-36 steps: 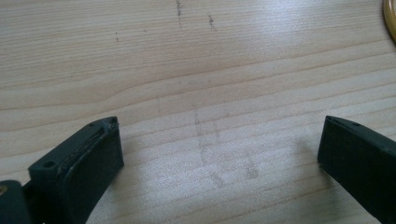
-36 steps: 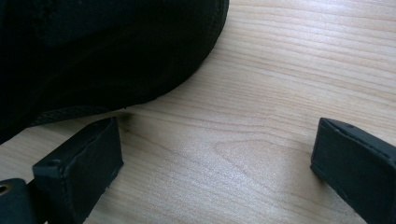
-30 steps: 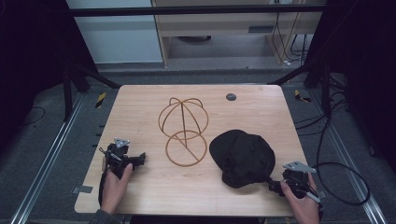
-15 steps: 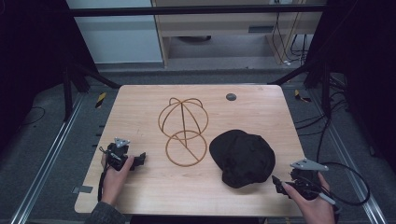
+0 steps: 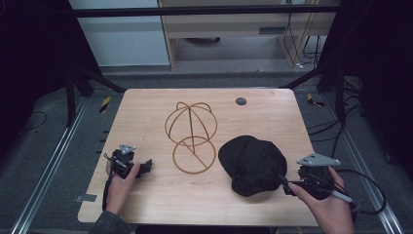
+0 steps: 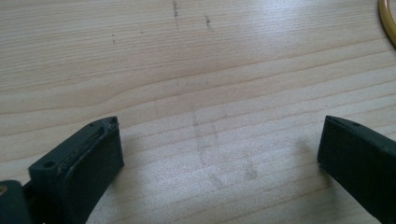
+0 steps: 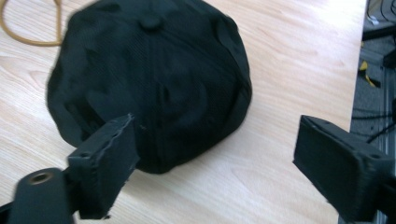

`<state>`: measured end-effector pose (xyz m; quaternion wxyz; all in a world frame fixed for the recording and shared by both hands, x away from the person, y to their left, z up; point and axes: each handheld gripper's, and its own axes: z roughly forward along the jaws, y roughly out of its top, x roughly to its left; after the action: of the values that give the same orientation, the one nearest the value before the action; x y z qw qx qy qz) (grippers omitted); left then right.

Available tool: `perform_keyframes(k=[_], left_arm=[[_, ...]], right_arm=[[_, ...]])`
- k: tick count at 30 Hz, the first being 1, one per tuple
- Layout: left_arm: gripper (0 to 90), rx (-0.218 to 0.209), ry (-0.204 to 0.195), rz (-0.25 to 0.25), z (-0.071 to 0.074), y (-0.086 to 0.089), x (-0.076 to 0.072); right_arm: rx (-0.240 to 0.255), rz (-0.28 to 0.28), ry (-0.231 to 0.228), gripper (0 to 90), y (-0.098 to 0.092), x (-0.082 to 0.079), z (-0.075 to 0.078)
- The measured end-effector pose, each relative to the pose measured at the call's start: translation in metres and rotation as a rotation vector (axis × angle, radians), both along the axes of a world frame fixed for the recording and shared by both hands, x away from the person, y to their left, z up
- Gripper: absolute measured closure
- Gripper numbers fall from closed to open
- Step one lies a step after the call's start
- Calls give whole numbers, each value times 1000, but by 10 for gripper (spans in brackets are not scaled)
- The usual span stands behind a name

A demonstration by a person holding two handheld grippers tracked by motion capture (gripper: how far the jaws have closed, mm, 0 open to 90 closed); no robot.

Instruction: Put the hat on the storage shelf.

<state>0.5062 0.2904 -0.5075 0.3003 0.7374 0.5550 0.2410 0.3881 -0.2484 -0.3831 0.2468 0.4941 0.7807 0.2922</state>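
A black cap lies crown-up on the wooden table, right of a gold wire hat stand. My right gripper is held at the cap's near right edge, open and pointing at it. In the right gripper view the cap sits just beyond the open right gripper, whose left jaw overlaps the cap's edge; nothing is held. My left gripper rests left of the stand's base ring, open. In its own view the left gripper stands over bare wood, with a bit of the gold wire at top right.
A small dark disc lies near the table's far edge. Black frame posts and cables stand around the table, with cables on the floor at right. The table's right edge is close to the cap.
My right gripper has drawn slightly right and up from the cap's near edge. The left gripper has hardly moved. Cap and stand lie where they were.
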Motion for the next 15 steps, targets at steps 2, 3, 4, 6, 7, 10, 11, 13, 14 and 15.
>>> perform_keyframes(k=[2, 3, 4, 6, 7, 10, 11, 13, 14, 15], left_arm=[[0, -1, 0, 1, 0, 0, 0], [0, -1, 0, 1, 0, 0, 0], [0, -1, 0, 1, 0, 0, 0], [0, 0, 0, 1, 0, 0, 0], [0, 0, 0, 2, 0, 0, 0], [0, 0, 0, 2, 0, 0, 0], [0, 0, 0, 2, 0, 0, 0], [0, 0, 0, 3, 0, -1, 0], [0, 0, 0, 2, 0, -1, 0], [0, 0, 0, 2, 0, -1, 0]], right_arm=[[6, 35, 4, 91, 9, 5, 5], [9, 45, 6, 86, 12, 7, 6], [13, 56, 9, 86, 15, 8, 6], [22, 75, 14, 102, 22, 12, 7], [22, 84, 14, 103, 25, 14, 7], [25, 96, 26, 110, 31, 20, 6], [42, 106, 48, 103, 37, 28, 4], [42, 112, 62, 95, 42, 35, 2], [39, 112, 72, 87, 46, 39, 2], [36, 118, 75, 85, 48, 42, 1]])
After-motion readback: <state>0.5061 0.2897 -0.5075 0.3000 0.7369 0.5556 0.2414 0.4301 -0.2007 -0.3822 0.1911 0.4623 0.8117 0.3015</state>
